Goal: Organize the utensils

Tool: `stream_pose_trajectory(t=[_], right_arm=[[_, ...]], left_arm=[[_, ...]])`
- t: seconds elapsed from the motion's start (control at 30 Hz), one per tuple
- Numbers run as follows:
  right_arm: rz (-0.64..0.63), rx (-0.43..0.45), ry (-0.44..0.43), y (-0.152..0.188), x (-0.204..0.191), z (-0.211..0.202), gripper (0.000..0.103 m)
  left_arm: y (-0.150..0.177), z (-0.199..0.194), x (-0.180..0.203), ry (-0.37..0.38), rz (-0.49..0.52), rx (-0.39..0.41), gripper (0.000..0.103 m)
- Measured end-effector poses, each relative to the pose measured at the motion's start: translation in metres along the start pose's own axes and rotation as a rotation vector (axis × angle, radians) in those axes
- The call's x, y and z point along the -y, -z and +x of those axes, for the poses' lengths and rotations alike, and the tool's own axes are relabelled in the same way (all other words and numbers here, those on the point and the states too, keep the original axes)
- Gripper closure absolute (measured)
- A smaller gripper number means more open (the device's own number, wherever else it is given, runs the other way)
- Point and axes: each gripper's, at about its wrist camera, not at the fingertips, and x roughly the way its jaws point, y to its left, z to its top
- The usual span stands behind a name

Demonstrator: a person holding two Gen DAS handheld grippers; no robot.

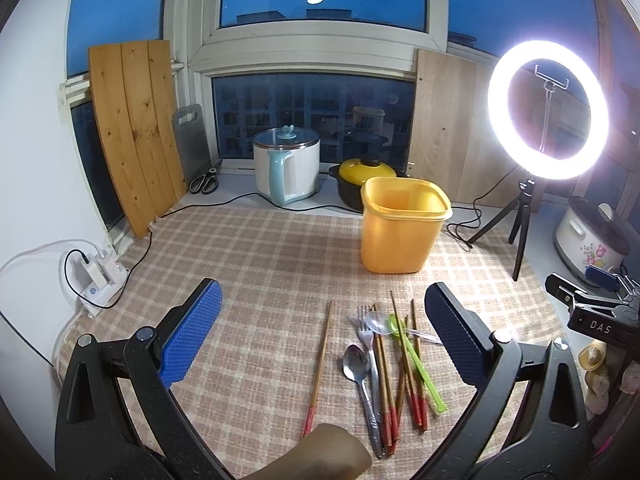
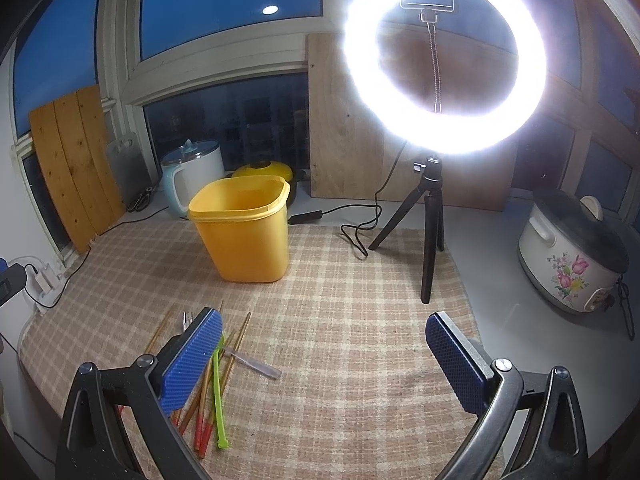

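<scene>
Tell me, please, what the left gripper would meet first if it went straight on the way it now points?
Probably the checked cloth, left of the yellow container. The left gripper, jaws open, points between the lone chopstick and the container, though depth is unclear.

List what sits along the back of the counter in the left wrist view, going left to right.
Wooden board → grey cutting board → scissors → white kettle → yellow-lidded black pot → ring light → floral cooker.

Left tongs [image 1: 323,332] spread wide, right tongs [image 2: 324,354] spread wide, both empty
</scene>
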Motion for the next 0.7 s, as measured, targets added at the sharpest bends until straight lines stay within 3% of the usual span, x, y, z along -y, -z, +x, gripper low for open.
stream_pose_trajectory(t=[0.37,0.6,0.7], right_arm=[[-0.117,0.02,-0.061,0.008,0.0,0.019,0.0],[-0.16,-0.114,-0.165,0.018,0.001,0.051,0.003],[-0.18,-0.173,-0.218,0.022,0.0,0.066,0.008]], left_arm=[[0.015,0.032,-0.028,-0.017,-0.009,-0.096,0.0],[0.036,0.054,-0.04,-0.003,-0.061,-0.175,0.0],[0.044,0.062,-0.042,0.038,-0.077,-0.217,0.01]])
